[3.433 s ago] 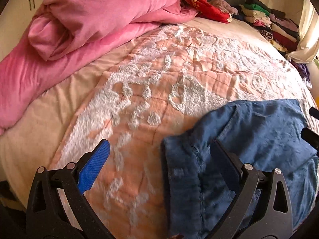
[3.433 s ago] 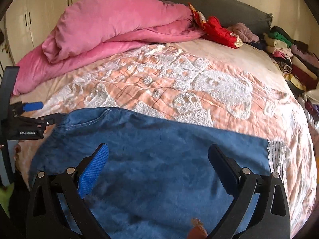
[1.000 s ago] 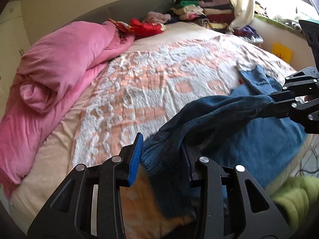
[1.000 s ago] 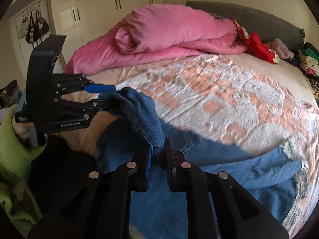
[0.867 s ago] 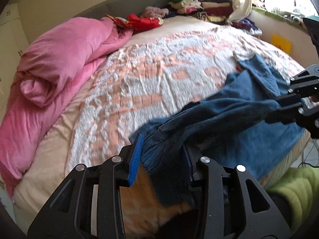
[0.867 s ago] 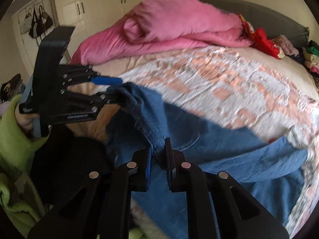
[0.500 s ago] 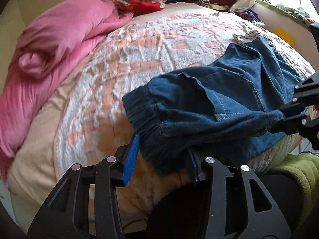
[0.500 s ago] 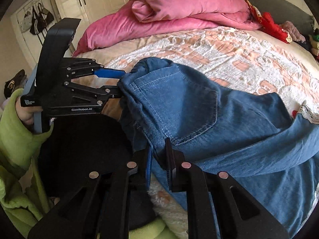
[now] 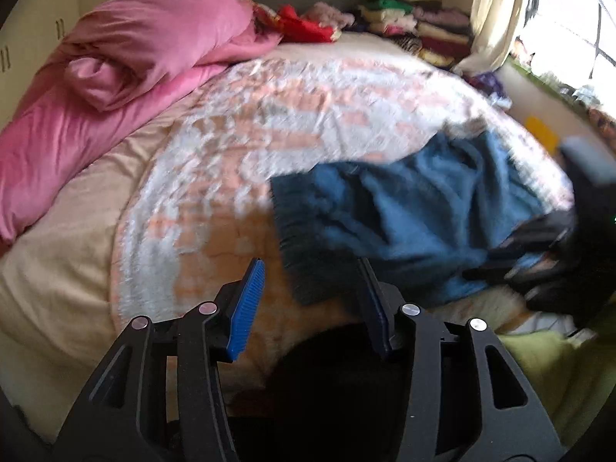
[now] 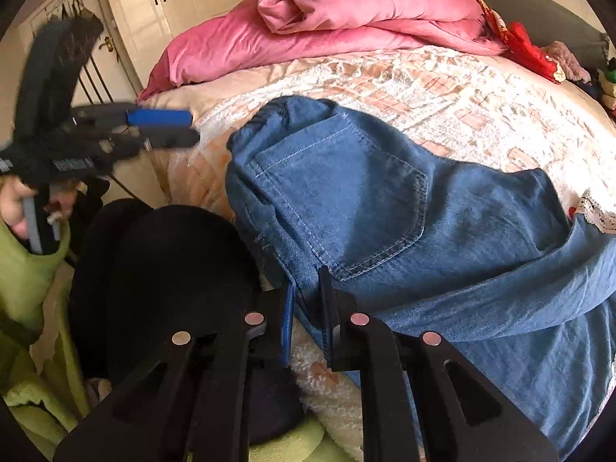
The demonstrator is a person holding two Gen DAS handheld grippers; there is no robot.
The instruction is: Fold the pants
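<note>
Jaws of the left gripper [image 9: 308, 304] spread wide and empty, hovering just off the waistband edge of the blue denim pants [image 9: 404, 223], blurred in the left wrist view. Pants lying bunched on the peach-and-white patterned bedspread [image 9: 231, 146], toward the near edge of the bed; rumpled pink duvet [image 9: 127, 65] well beyond them.

From the right wrist view: jaws of the right gripper [image 10: 308, 304] pressed together on the near hem of the pants [image 10: 365, 200], back pocket facing up, one leg draped across. Left gripper [image 10: 154, 127] apart from the waistband, holding nothing.

Likely step: laying the first fold. Next move probably calls for a fresh grasp and smoothing flat.
</note>
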